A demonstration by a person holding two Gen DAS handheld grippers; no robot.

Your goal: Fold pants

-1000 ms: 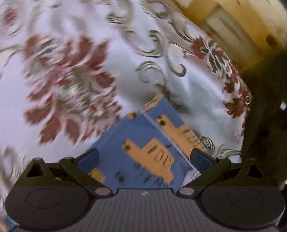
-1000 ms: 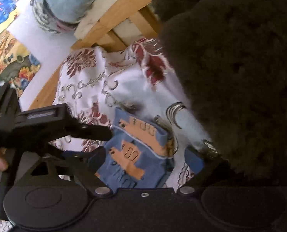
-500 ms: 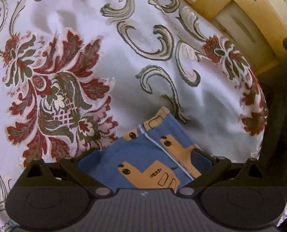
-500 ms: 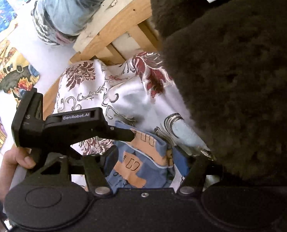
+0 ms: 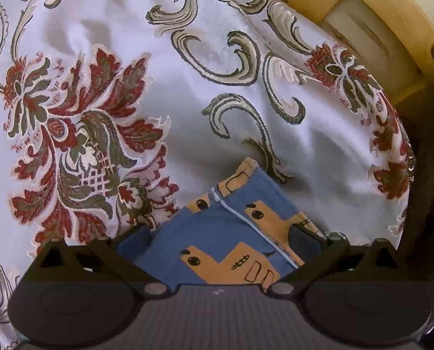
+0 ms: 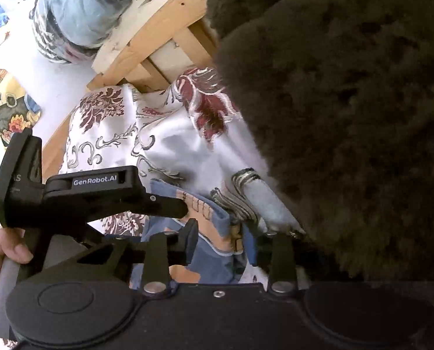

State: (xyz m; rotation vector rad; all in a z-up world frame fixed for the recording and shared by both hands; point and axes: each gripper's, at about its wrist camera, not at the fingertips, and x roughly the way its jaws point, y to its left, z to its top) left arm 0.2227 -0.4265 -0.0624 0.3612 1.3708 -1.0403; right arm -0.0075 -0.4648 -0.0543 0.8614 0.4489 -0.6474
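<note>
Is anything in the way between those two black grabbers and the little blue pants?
Nothing visible is. The pants lie on the flowered cloth, already between the open fingers of the left gripper. The right gripper straddles a raised fold of them, its jaws narrowed. A dark furry thing sits beside them, not between.

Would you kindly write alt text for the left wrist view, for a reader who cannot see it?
Blue pants with orange cartoon figures lie between the open fingers of the left gripper, on a white cloth patterned with red flowers and grey scrolls. A pale wooden frame shows at the upper right.
</note>
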